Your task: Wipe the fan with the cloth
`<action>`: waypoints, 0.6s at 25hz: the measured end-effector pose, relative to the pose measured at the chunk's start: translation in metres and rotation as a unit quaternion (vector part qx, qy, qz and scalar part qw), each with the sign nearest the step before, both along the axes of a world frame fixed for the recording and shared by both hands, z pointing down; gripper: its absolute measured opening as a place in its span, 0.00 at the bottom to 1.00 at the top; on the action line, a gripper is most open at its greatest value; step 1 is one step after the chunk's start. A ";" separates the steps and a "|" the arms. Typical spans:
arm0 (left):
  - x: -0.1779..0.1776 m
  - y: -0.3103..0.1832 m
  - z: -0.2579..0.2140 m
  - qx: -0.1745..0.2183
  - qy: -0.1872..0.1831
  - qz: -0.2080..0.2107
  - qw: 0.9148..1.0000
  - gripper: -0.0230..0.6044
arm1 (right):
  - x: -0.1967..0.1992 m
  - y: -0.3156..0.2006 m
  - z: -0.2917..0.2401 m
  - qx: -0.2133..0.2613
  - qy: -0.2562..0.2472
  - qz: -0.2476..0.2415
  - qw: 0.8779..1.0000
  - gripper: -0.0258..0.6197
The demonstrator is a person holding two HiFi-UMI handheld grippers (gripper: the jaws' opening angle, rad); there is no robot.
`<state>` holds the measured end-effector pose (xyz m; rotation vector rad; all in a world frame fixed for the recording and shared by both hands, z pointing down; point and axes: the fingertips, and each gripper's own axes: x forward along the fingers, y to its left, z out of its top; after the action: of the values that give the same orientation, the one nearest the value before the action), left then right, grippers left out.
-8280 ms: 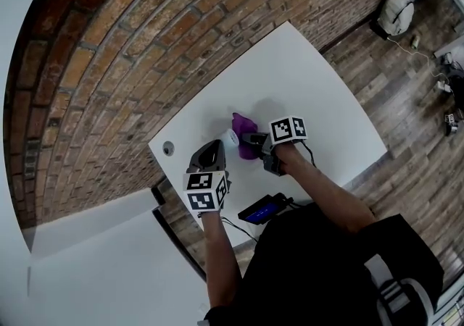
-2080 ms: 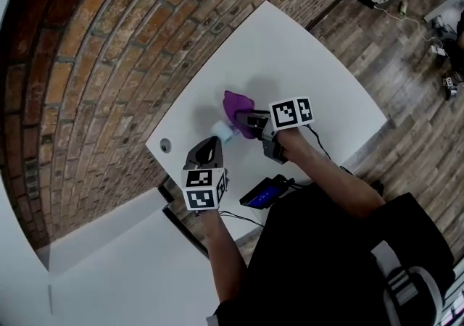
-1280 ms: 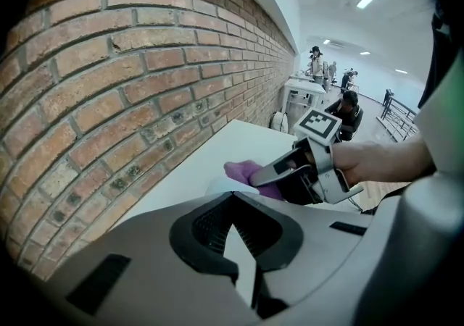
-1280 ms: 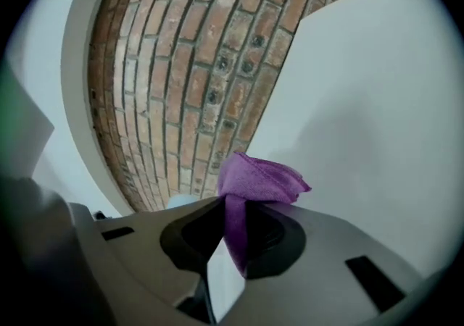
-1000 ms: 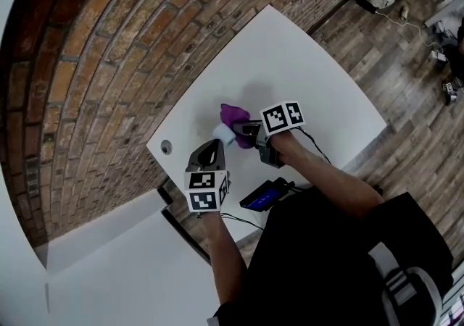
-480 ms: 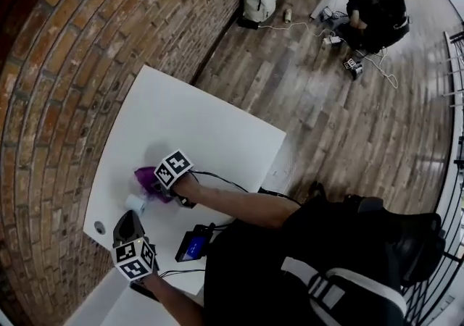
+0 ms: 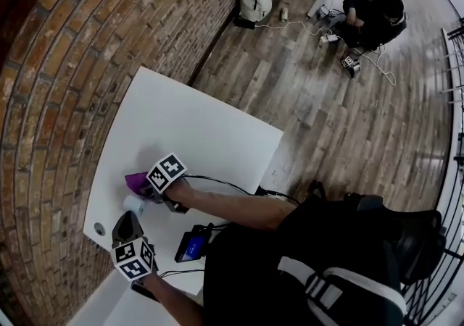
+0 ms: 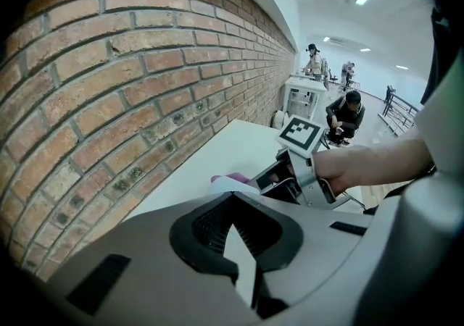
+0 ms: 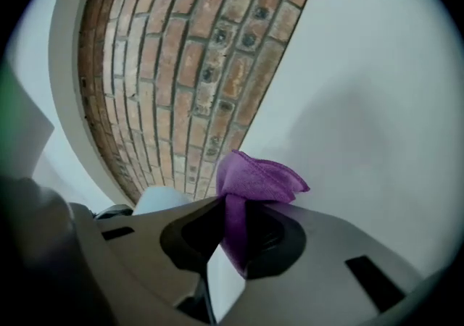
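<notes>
Right gripper (image 7: 148, 188) clamped on purple cloth (image 9: 255, 178) (beside fan (image 7: 133, 204)); left gripper (image 7: 130, 219) jaws together.

1. We find no readable word, brand or number anywhere.
2. Only black-and-white square code markers show, on the cubes of the left gripper (image 7: 128, 219) and right gripper (image 7: 148, 188).
3. The small blue screen (image 7: 192, 246) is too small to read.

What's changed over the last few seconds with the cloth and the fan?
The right gripper, jaws still shut on the purple cloth, has brought it down nearer the fan. The head view also swung round. The left gripper stayed beside the fan, jaws shut.
</notes>
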<state>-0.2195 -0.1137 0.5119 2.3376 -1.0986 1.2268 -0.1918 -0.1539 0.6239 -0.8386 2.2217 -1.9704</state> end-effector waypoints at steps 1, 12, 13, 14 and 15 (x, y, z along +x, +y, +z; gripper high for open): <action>0.000 0.000 0.000 0.000 -0.001 0.000 1.000 0.04 | 0.002 0.002 0.012 -0.013 0.011 0.002 1.000 0.13; -0.003 -0.003 0.000 0.013 -0.016 0.002 1.000 0.04 | 0.010 -0.001 0.045 -0.015 0.083 -0.029 0.996 0.13; -0.003 -0.003 0.000 0.016 -0.024 0.005 1.000 0.04 | 0.013 -0.002 0.040 -0.009 0.084 -0.024 0.996 0.13; -0.002 -0.005 -0.002 0.022 -0.032 0.009 0.999 0.04 | 0.016 -0.006 0.030 0.003 0.081 -0.016 0.997 0.13; -0.002 -0.007 -0.005 0.028 -0.037 0.012 0.999 0.04 | 0.019 -0.011 0.017 0.019 0.072 -0.006 0.997 0.13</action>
<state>-0.2213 -0.1209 0.5069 2.3694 -1.1470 1.3179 -0.1732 -0.1644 0.6413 -0.9949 2.3371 -1.9237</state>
